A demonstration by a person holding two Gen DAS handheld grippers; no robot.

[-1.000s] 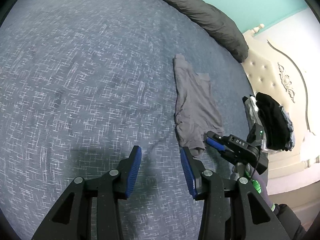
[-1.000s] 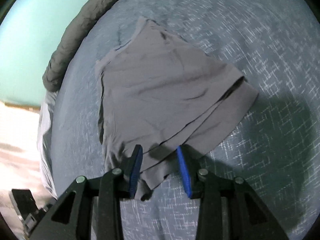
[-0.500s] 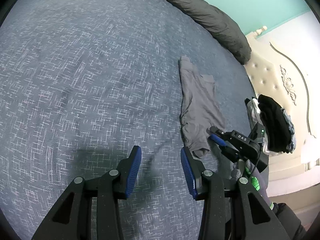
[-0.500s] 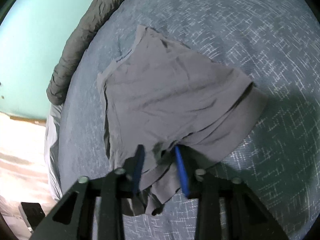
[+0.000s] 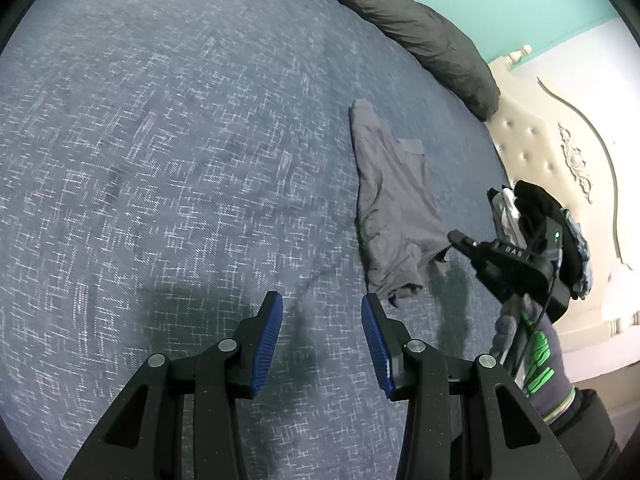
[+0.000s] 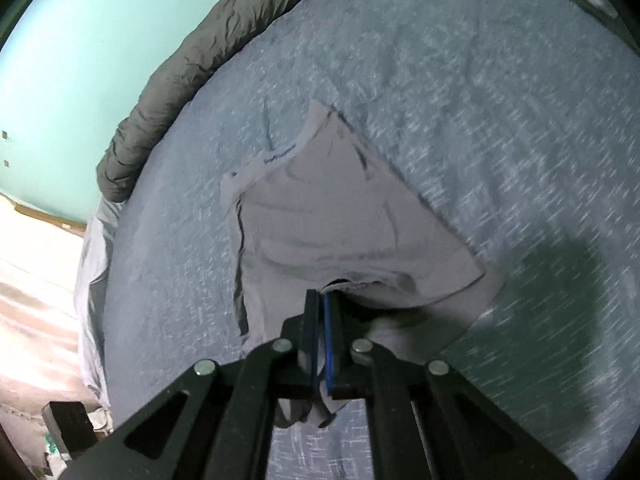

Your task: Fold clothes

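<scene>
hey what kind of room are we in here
Most likely a bedroom. A wide bed with a blue-grey cover fills both views, a cream tufted headboard stands at one end, and a dark rolled duvet lies along its far edge by a teal wall.

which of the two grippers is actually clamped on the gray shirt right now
The right gripper: its jaws are shut on the gray shirt hem. The left gripper hangs open.
</scene>
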